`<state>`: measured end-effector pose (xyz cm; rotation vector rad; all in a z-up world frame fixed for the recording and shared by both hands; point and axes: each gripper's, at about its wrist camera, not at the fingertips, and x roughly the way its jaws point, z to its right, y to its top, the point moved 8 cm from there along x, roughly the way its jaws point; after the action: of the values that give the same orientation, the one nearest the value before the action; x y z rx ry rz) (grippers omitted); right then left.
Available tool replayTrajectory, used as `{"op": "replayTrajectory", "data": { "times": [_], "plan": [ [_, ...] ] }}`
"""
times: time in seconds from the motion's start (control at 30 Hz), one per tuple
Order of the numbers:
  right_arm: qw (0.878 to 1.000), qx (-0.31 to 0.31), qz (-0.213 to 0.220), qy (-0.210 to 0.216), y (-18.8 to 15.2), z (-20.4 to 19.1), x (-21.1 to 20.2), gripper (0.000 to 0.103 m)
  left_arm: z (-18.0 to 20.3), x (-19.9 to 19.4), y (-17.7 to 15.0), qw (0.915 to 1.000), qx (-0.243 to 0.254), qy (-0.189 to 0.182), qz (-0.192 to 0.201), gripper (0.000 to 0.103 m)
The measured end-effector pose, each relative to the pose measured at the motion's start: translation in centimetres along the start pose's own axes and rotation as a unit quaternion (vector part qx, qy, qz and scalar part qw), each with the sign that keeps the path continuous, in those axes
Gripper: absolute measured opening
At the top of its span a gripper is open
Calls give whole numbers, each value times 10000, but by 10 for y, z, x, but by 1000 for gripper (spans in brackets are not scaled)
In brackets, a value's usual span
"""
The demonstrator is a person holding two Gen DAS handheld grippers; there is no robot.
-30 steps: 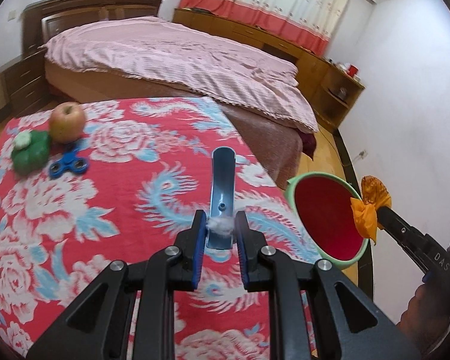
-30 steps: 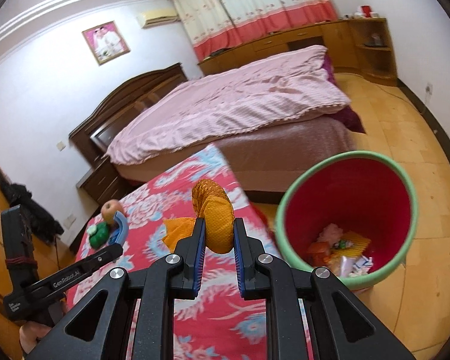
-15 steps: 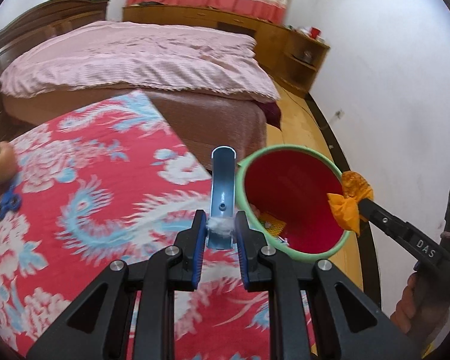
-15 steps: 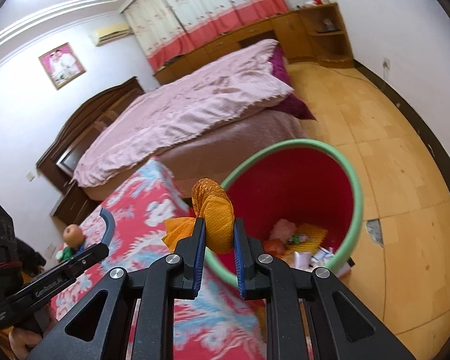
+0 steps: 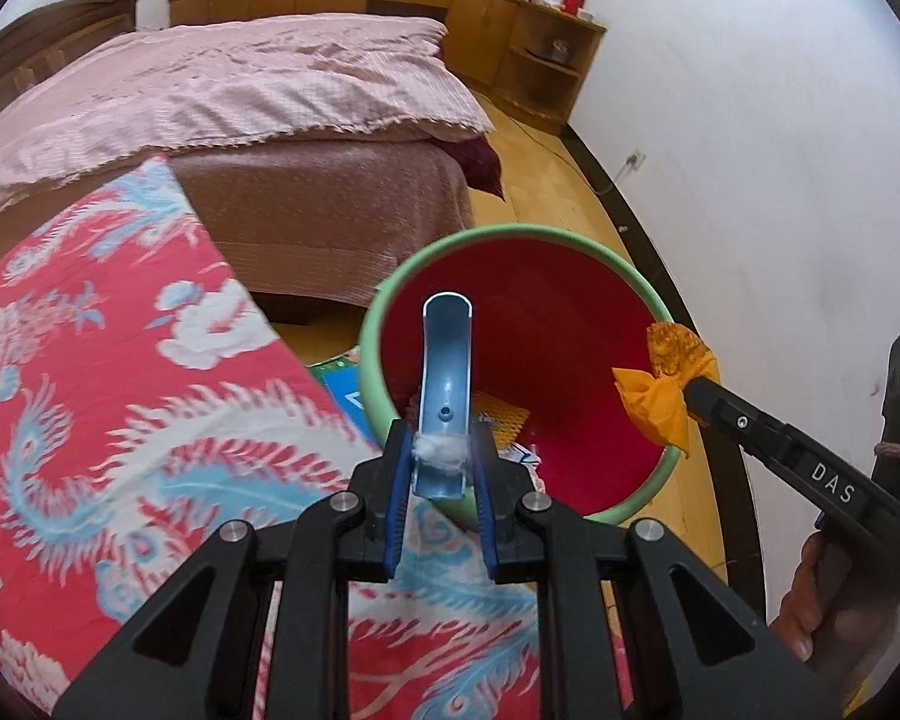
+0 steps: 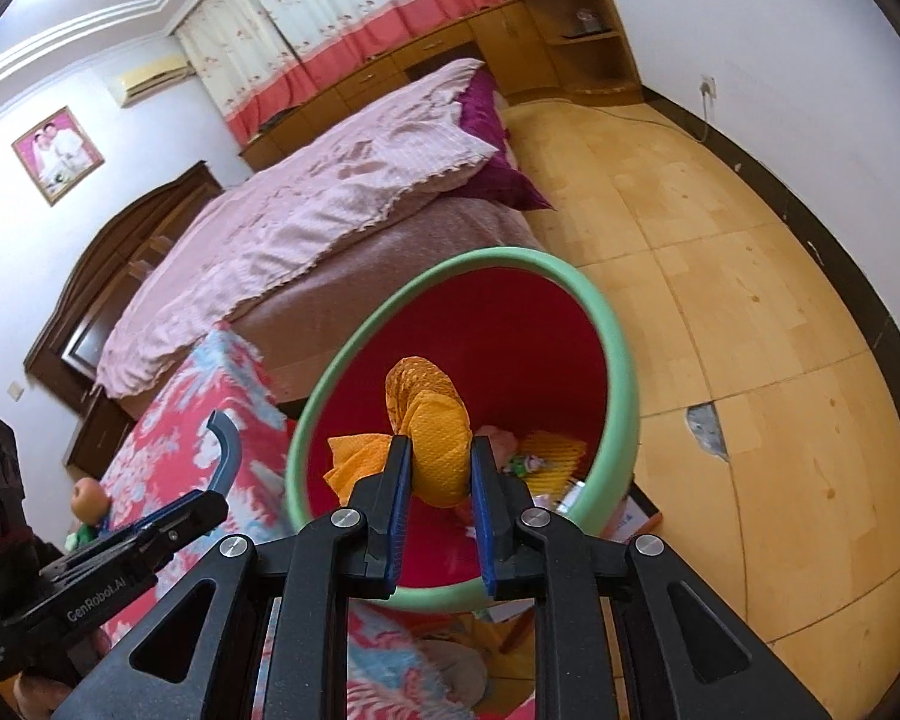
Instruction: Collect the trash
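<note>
2 pieces of trash held over the bin, release pending

item 1: left gripper (image 5: 440, 483); fingers drawn narrow and clamped on a curved blue plastic strip (image 5: 446, 372) with a tuft of white fluff (image 5: 440, 450) caught at the grip; the strip's free end rises over the mouth of the bin, its held end just at the near rim.

item 2: right gripper (image 6: 440, 483); its jaws have just been opening a little, yet the pads press on both sides of a crumpled orange net wrapper (image 6: 435, 426); seen from the left view the wrapper (image 5: 666, 390) hangs at the bin's far rim, partly over the opening.

item 3: red bin with green rim (image 5: 510, 234); stands on the wooden floor (image 6: 750, 300) beside the table with the red floral cloth (image 5: 120, 390); a yellow mesh piece and other scraps, too small to name, lie at its bottom.

item 4: apple (image 6: 87, 495) and a green object beside it on the cloth, well apart from the bin; not trash, by the look of it.

step in hand, as judged: the carry is nearly done and both pieces are poised for the drop.

next move, as judged: bring the left grip further over the opening so the strip clears the rim; part both sets of fingers fully; the fluff may cling to a pad, and the light wrapper may snag likewise, so a small shake may be needed.
</note>
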<state>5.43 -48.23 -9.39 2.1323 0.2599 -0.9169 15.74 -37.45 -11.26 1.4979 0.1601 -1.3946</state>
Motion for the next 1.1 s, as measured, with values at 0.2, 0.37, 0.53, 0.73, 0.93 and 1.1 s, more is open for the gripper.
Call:
{"op": "replayTrajectory", "data": {
  "times": [0.2,0.37,0.53,0.73,0.93,1.1],
  "plan": [
    [9999,127,-32,-74,0,11,6,23,10,15,3,9999,112,-86,-73,19],
    [9998,155,-49,-98,1,14,9,25,10,17,5,9998,60,-149,-100,32],
    [9998,129,-60,-105,1,11,9,30,5,12,5,9999,-12,-107,-50,35],
    [9999,54,-36,-120,0,3,4,39,-6,-3,3,9998,-174,-47,71,36],
    [9999,-143,-11,-22,-5,-18,-7,51,-26,-26,-1,9988,-419,113,245,40],
    [9992,-392,2,100,-11,-42,-16,51,-46,-50,-9,9966,-668,252,420,44]
  ]
}}
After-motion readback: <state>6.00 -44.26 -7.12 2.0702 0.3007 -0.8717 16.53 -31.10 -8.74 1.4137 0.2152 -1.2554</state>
